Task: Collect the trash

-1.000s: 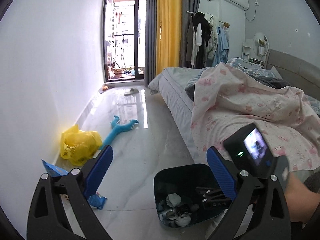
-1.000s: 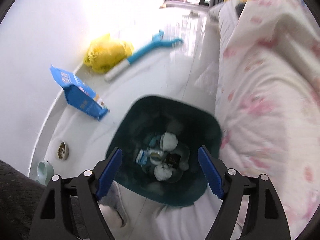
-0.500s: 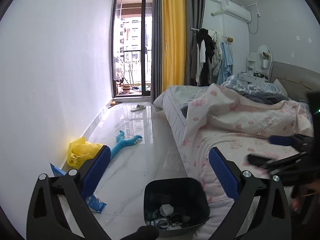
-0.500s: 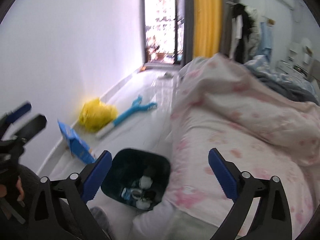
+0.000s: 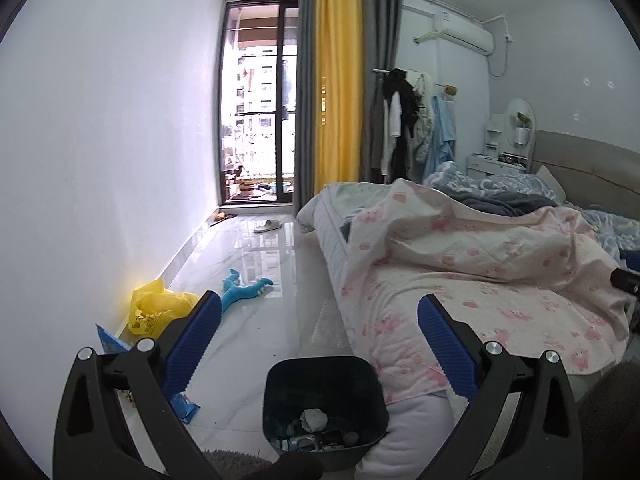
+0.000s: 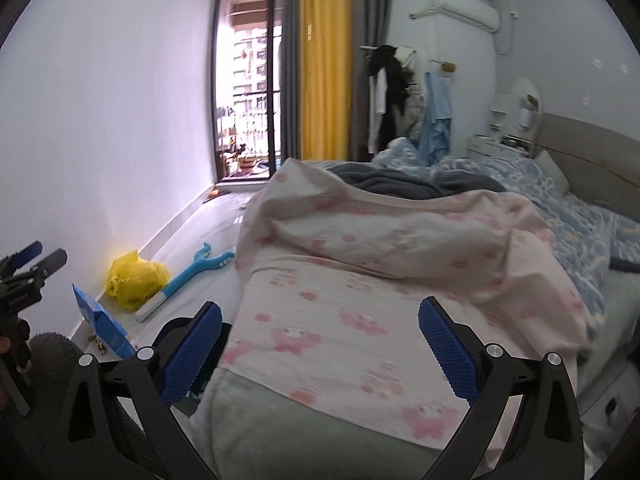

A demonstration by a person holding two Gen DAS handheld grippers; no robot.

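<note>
Both grippers level-ish, tipped slightly down. Left gripper (image 5: 319,342) spread, empty, over the trash bin (image 5: 325,376). Right gripper (image 6: 320,346) just opened wide, empty, over the pink blanket (image 6: 360,280); bin contents visible only in left view.

No readable text. Yellow bag (image 5: 156,312), left of the left gripper (image 5: 319,346), has a faint print, illegible; blue packet (image 6: 105,330) print too blurred.

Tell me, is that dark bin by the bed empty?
No. The bin stands upright with crumpled trash covering its bottom.
</note>
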